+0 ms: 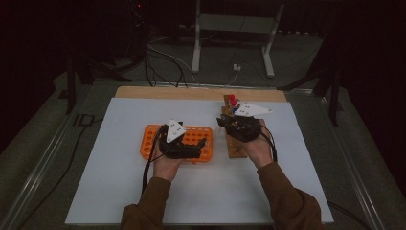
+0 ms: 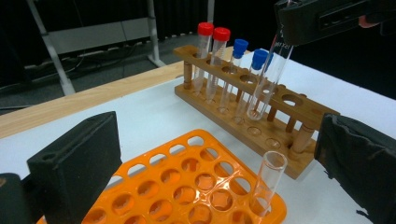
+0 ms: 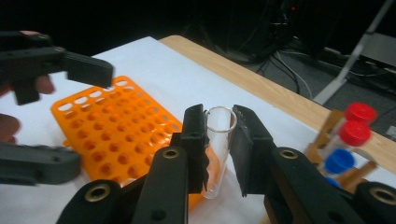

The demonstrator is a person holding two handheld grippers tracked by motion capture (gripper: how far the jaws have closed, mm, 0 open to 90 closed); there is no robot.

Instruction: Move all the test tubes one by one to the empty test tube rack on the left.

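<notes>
Right gripper point(image 3: 218, 140) clamped on open glass tube point(image 3: 217, 154), bottom hanging in wooden rack point(image 2: 261, 107) hole. Left gripper point(image 2: 219, 158) wide open, empty, over orange rack point(image 2: 187, 186). Keep tube vertical; avoid neighbouring caps.

We wear brown long sleeves point(image 1: 287, 203) on both forearms. Each hand carries a black tool: the left gripper point(image 1: 184, 143) and the right gripper point(image 1: 239, 125) each bear a pale grey three-cornered plate point(image 1: 175, 130) marked with small dark dots. A black cable point(image 1: 146, 167) trails from the left one along the forearm. Up close, the right gripper's fingers point(image 3: 247, 149) are blocky black pads with ridged inner faces, on arms fitted with brass-coloured ringed holes point(image 3: 97, 192). The left gripper's fingers point(image 2: 77, 168) look matte, square and chunky.
</notes>
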